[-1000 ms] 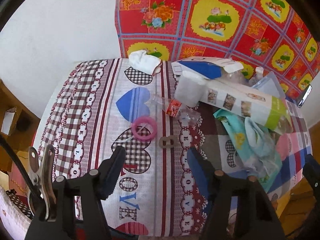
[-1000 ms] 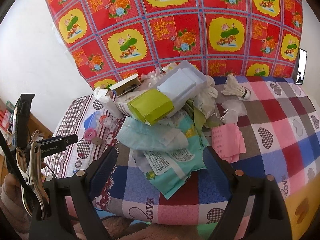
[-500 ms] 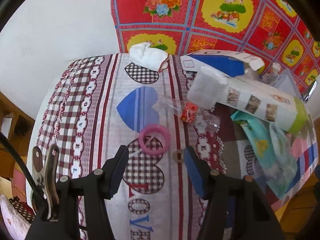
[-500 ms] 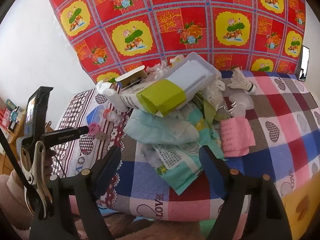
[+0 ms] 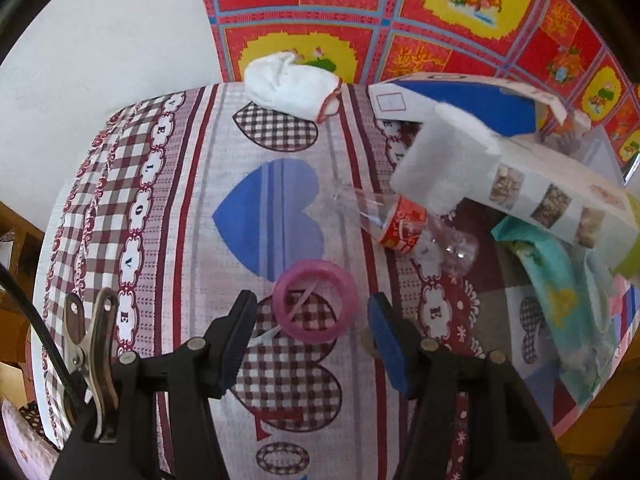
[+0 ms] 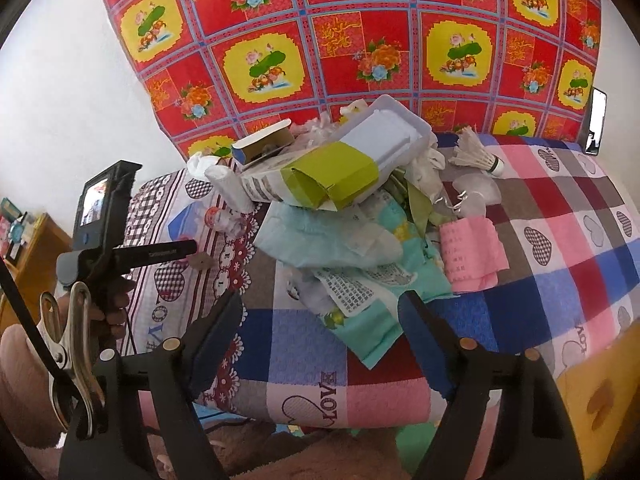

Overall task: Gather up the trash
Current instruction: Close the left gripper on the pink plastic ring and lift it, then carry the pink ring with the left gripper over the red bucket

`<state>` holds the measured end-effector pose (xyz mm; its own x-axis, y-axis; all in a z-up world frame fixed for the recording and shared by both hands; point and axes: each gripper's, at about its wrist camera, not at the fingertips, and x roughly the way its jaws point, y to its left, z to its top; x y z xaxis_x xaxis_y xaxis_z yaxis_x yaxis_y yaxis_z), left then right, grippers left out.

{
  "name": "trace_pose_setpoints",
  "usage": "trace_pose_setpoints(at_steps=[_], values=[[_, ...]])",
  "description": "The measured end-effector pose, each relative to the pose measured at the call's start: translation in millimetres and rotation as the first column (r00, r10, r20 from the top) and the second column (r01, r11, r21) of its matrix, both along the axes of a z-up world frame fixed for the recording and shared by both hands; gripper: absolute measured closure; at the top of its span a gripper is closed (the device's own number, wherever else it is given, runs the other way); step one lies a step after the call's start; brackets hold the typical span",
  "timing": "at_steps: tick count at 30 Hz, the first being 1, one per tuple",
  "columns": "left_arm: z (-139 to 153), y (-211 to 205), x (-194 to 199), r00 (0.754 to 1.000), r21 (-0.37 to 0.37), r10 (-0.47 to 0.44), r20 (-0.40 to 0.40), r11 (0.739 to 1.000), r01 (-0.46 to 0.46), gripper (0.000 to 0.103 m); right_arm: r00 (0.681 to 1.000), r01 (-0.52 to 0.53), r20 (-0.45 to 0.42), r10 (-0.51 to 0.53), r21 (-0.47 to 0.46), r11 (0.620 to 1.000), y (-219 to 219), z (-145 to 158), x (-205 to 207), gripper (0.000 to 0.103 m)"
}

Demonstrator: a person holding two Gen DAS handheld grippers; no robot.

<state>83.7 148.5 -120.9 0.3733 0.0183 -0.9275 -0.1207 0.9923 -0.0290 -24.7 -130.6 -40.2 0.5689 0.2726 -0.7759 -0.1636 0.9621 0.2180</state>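
The left gripper (image 5: 312, 320) hovered with fingers spread wide, and the pink plastic ring (image 5: 316, 300) lay on the heart-patterned tablecloth (image 5: 160, 208) right between its tips, not clamped. Just beyond, to its right, lay a crushed clear plastic bottle with a red label (image 5: 404, 228), apparently empty. The right gripper (image 6: 320, 320) was open too, empty, facing the trash heap: a long white carton with an open green end (image 6: 328, 180) rested against a white plastic tray (image 6: 388, 136), atop teal printed wrappers (image 6: 360, 280).
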Motion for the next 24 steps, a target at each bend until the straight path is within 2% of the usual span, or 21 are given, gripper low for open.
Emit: trace_pose_setpoints(at_steps=[11,14,15,24], values=[[-14,6,15,0.999,0.020,-0.002,0.036,1.000,0.001,0.042,0.999,0.038,0.004,-0.038,-0.005,0.999,3,0,-15,0.020],[-14,6,12,0.999,0.040,-0.005,0.053,0.999,0.003,0.055,0.999,0.049,0.002,-0.049,-0.005,0.999,4,0,-18,0.020],[-14,6,11,0.999,0.038,-0.005,0.036,0.999,0.003,0.057,0.999,0.053,0.002,-0.053,-0.004,0.999,5,0,-19,0.020],[-5,14,-14,0.998,0.017,-0.010,0.059,1.000,0.009,0.057,0.999,0.033,0.005,-0.033,-0.002,0.999,15,-4,-27,0.020]])
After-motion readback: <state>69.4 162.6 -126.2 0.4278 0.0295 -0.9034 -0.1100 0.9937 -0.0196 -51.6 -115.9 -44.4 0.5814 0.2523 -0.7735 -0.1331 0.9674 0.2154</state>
